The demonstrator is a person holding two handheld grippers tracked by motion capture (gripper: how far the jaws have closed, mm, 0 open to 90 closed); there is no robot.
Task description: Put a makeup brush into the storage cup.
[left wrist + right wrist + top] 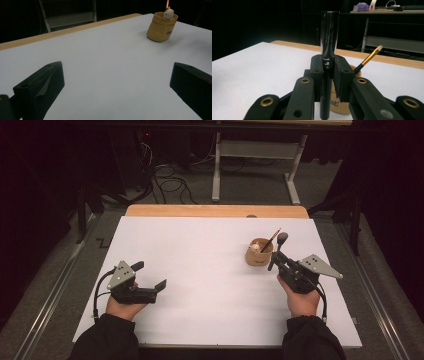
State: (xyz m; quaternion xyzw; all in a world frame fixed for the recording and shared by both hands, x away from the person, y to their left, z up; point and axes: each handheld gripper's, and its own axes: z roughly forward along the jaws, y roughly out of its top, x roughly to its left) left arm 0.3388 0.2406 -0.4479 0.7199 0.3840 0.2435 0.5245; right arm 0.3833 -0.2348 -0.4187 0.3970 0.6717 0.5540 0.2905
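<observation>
Left gripper idle, right gripper holding a brush by the cup

At the left, the left gripper point(150, 276) rests on the white table point(200, 270) with its jaws spread wide and nothing between them; toward the right stands the tan cup point(259, 253), a gold-handled brush point(270, 240) leaning in it; just beside the cup, the right gripper point(274, 261) has its jaws clamped narrow on the black brush point(329, 37), held upright above the table.

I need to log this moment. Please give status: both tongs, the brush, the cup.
Left tongs open, resting on table. Right tongs shut on black brush, upright beside tan cup. One thin brush in cup. Path clear.
</observation>
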